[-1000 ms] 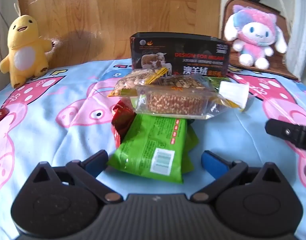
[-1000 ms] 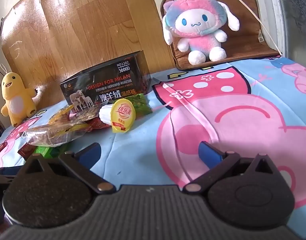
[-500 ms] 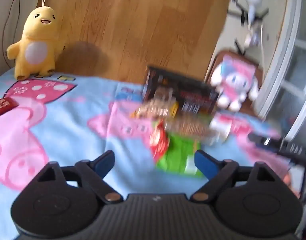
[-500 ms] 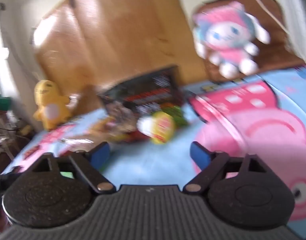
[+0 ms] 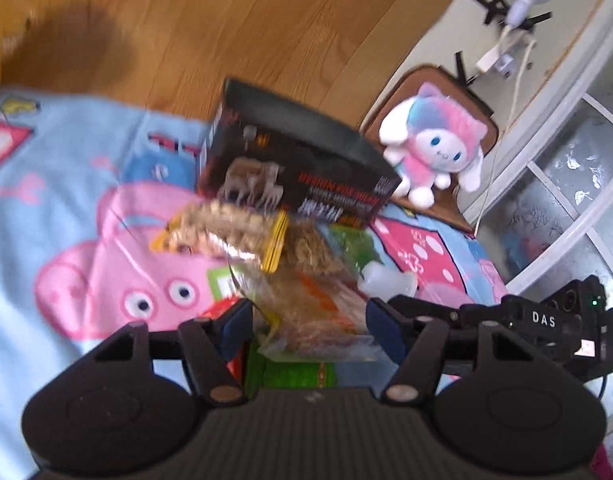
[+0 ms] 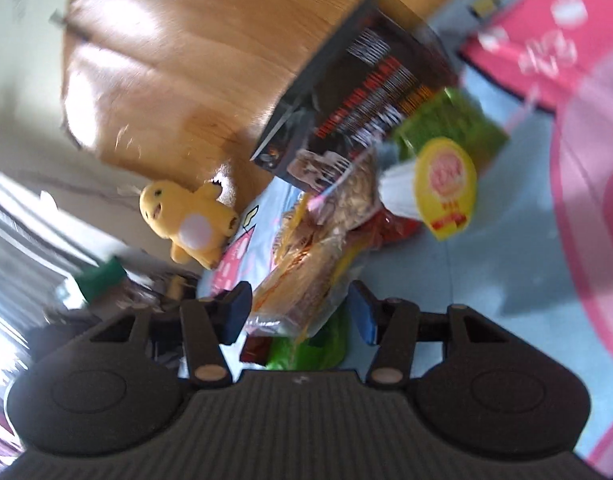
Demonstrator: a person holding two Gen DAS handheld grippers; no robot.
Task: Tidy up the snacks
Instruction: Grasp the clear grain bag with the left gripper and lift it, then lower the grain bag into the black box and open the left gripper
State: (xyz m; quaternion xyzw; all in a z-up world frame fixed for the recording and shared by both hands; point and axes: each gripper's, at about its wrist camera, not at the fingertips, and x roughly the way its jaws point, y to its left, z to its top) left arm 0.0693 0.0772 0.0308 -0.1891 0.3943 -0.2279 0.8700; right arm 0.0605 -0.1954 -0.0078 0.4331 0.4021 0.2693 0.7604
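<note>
A pile of snacks lies on the pig-print blanket in front of a black box (image 5: 298, 160) (image 6: 358, 92). A clear bag of brown cake (image 5: 318, 320) (image 6: 302, 280) lies on top, over a green packet (image 5: 294, 372) (image 6: 306, 352) and a red packet (image 6: 394, 224). A clear bag of nuts (image 5: 226, 228) lies behind it. A yellow-lidded cup (image 6: 442, 188) lies on its side next to them. My left gripper (image 5: 310, 328) is open, its fingers either side of the cake bag. My right gripper (image 6: 302, 316) is open around the same bag from the other side.
A pink and blue plush (image 5: 434, 156) sits at the back right on a brown cushion. A yellow plush (image 6: 186, 220) sits against the wooden board (image 5: 226, 28). The blanket (image 5: 66, 208) spreads left and right of the pile. The right gripper's body (image 5: 546, 324) is close beside my left one.
Both grippers have swung in and tilted towards the snack pile. Each now has the cake bag between its open fingers, where earlier they were further back. The views are blurred by motion.
</note>
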